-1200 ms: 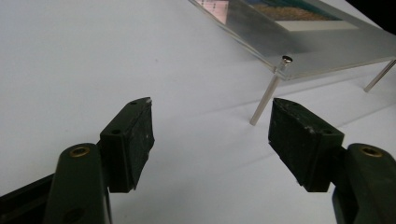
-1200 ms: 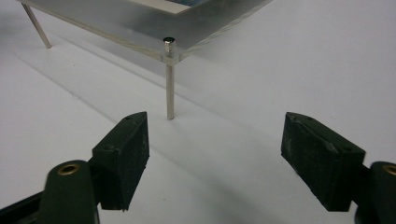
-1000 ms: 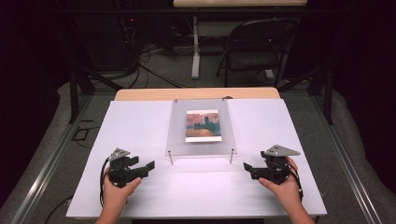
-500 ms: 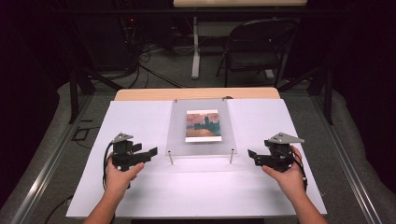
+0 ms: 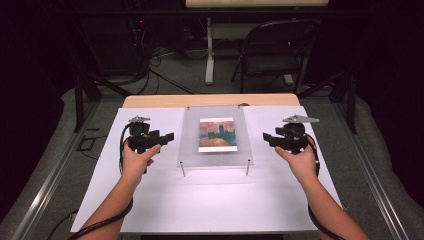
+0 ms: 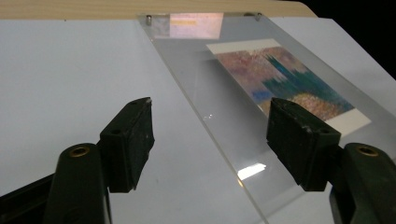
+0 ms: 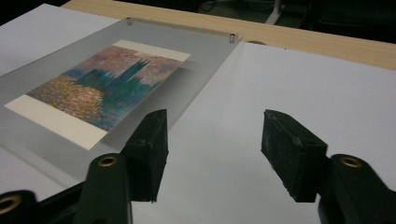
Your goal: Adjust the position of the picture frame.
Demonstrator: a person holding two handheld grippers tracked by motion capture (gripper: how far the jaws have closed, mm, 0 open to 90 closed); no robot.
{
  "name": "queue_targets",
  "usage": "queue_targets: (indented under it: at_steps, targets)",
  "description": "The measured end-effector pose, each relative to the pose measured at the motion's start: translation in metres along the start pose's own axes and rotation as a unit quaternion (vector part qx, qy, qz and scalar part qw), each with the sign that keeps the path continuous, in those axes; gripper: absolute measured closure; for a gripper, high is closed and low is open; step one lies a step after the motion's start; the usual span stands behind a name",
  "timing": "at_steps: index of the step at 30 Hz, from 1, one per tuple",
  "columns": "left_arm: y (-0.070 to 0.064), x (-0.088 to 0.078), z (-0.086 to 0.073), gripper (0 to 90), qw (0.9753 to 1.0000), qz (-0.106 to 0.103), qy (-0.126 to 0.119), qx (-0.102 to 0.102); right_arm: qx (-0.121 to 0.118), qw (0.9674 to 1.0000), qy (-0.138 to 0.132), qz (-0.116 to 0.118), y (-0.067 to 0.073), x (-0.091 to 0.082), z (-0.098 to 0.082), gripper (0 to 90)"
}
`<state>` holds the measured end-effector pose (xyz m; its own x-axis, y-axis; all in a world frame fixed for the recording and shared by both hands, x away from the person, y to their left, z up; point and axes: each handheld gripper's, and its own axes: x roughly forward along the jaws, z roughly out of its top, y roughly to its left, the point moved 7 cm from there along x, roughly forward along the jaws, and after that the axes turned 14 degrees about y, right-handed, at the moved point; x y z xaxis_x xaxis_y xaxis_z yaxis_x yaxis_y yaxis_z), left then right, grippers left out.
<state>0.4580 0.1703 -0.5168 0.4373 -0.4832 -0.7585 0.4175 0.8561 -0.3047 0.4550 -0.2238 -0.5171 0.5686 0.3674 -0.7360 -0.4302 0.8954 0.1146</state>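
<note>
Both sets of fingers are empty and have just been narrowing, nothing between them. The left gripper (image 5: 167,136) hangs just left of the clear acrylic frame holding a painted landscape print (image 5: 216,136), its fingers (image 6: 128,142) astride that frame's left edge without touching. The right gripper (image 5: 266,137) faces in from the right, fingers (image 7: 150,149) near the right edge, apart from it. By my read, nothing is grasped yet; the whole lift or shift remains. The frame sits mid-worktop on small metal standoff pins (image 5: 183,169) over the white sheet-covered worktop (image 5: 215,200). Open room on both flanks and the near side; the far wooden edge (image 5: 210,100) lies close behind.
</note>
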Motion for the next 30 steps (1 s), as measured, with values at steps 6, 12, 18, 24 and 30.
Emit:
queue_targets:
  at_steps: [6, 12, 18, 24, 30]
  targets:
    - [0.008, 0.006, 0.024, 35.3, 0.9998, 0.013, -0.015, -0.005, 0.004, 0.9997, 0.015, 0.019, -0.001, 0.018, 0.022, 44.1]
    - [0.012, 0.012, 0.037, 35.2, 0.9996, 0.023, -0.014, -0.003, 0.002, 0.9995, 0.030, 0.011, 0.000, 0.029, 0.037, 45.5]
    - [0.015, 0.031, 0.050, 35.2, 0.9994, 0.034, -0.001, -0.009, 0.004, 0.9992, 0.038, -0.005, -0.003, 0.045, 0.055, 41.8]
    - [0.012, 0.050, 0.055, 34.6, 0.9989, 0.044, 0.009, -0.011, 0.009, 0.9990, 0.041, -0.016, -0.001, 0.058, 0.064, 34.3]
    - [0.011, 0.062, 0.054, 34.4, 0.9989, 0.037, 0.015, -0.023, 0.009, 0.9987, 0.048, -0.012, 0.002, 0.070, 0.063, 32.8]
